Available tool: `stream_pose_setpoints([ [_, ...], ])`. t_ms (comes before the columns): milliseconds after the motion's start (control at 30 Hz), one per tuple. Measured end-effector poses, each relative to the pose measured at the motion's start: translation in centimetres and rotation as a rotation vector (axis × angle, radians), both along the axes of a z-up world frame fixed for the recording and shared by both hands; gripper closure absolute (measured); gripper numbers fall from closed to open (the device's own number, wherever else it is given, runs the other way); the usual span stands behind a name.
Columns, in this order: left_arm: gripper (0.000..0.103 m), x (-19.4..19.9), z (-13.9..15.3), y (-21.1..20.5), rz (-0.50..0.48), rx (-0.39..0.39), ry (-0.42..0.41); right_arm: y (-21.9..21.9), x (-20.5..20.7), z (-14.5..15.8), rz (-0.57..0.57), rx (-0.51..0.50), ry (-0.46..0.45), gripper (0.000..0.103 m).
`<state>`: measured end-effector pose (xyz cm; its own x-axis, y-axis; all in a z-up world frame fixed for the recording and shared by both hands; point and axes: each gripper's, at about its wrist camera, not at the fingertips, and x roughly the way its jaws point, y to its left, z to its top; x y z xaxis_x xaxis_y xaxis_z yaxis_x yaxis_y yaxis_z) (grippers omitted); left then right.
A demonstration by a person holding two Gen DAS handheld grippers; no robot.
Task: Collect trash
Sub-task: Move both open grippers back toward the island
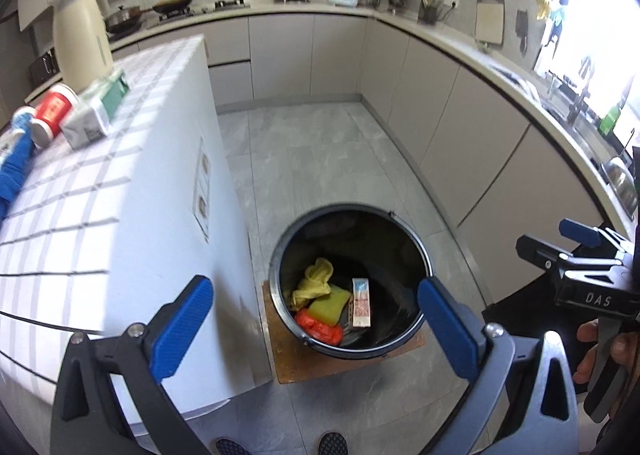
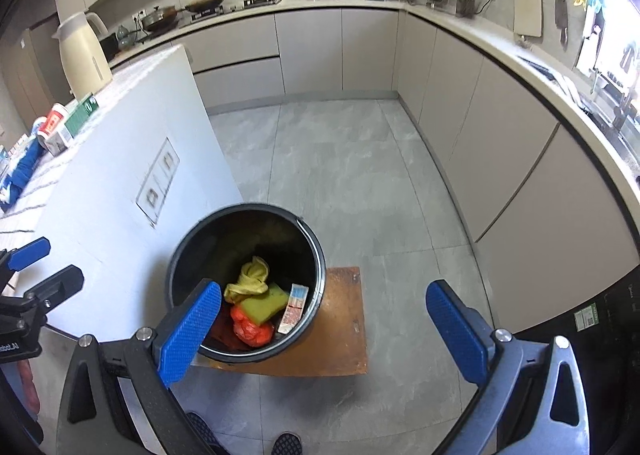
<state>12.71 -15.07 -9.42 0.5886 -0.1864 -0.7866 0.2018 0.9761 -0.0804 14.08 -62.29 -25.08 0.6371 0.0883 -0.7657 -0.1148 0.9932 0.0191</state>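
A black bin [image 1: 360, 239] [image 2: 240, 231] stands on the floor beside the white island. Inside lie a yellow cloth [image 1: 316, 279] [image 2: 248, 279], a green-yellow sponge [image 1: 330, 305] [image 2: 264, 305], an orange-red bag [image 1: 320, 329] [image 2: 252, 329] and a small carton [image 1: 361, 303] [image 2: 294, 309]. My left gripper [image 1: 312, 287] [image 2: 52, 263] hangs open and empty above the bin. My right gripper [image 2: 324, 291] [image 1: 548, 239] is open and empty too, over the bin's right edge. On the island lie a red cup [image 1: 52, 111] [image 2: 54, 123], a grey-green carton [image 1: 96, 111] [image 2: 76, 121] and a blue cloth [image 1: 14, 167] [image 2: 22, 171].
The bin rests on a brown wooden board [image 1: 304, 363] [image 2: 344, 327]. A cream jug [image 1: 80, 35] [image 2: 84, 55] stands at the island's far end. Grey cabinets line the back and right. A person's shoes [image 1: 332, 443] show at the bottom, and a hand [image 1: 588, 351] holds the right gripper.
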Motion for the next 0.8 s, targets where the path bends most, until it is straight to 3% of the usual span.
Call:
stream_pose_setpoints([
  [400,0.000,-2.1,4.1,6.3,0.114,-0.005,-0.088,3.5,-2.5,5.5,0.049,0.039,-0.106,0.000],
  [500,0.000,-2.9,4.8,9.2,0.189,-0.004,-0.114,5.8,-3.0,6.6,0.091,0.027,-0.179,0.000],
  [800,0.000,-4.6,5.0,19.1,0.434,0.034,-0.135,14.9,-2.0,7.8,0.248,-0.007,-0.155,0.000],
])
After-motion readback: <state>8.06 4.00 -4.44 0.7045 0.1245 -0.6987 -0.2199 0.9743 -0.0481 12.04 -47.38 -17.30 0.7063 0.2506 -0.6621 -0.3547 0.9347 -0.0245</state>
